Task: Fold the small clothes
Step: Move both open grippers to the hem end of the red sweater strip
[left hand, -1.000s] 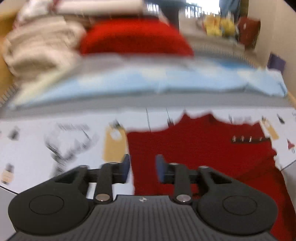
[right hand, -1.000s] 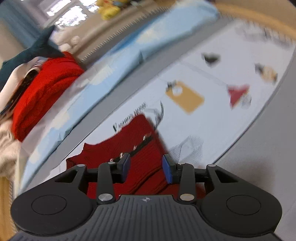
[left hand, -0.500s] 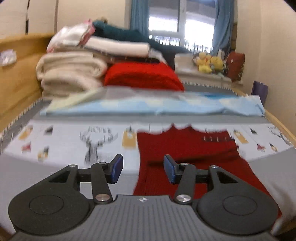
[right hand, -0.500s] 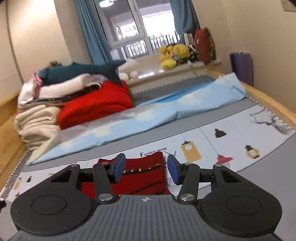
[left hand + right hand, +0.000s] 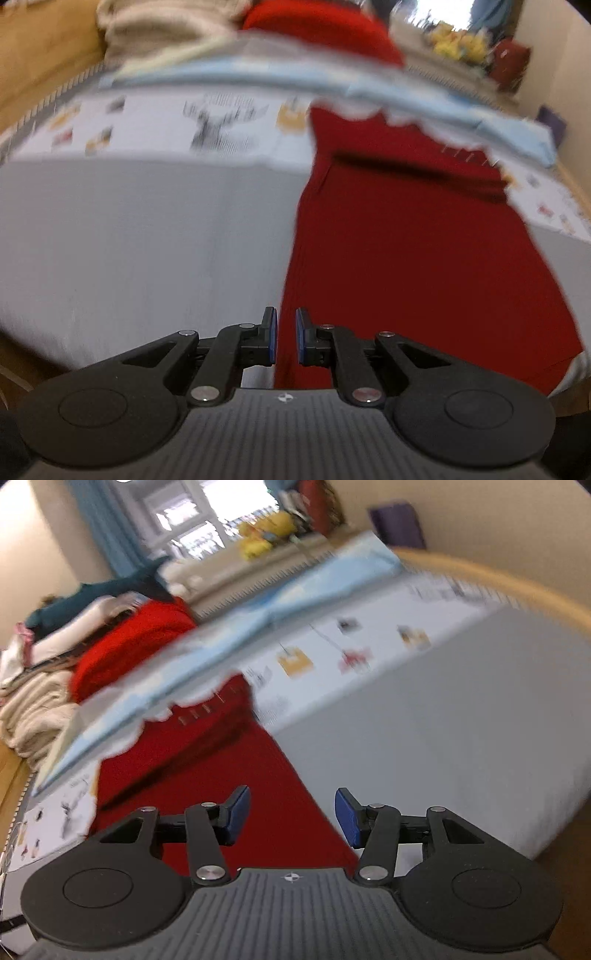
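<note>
A red knit garment lies flat on the bed, its scalloped hem toward the far side and a dark fold line across it. It also shows in the right wrist view. My left gripper hovers over the garment's near left edge, its jaws a narrow gap apart with nothing between them. My right gripper is wide open and empty above the garment's near right edge. Both views are motion-blurred.
The bed has a grey cover with a white printed band and a light blue sheet beyond. A pile of folded clothes with a red sweater sits at the back. A wooden bed frame rims the right.
Both grippers have dropped toward the near edge of the red garment and tilted down. The left jaws have narrowed; the right jaws have spread wider.
</note>
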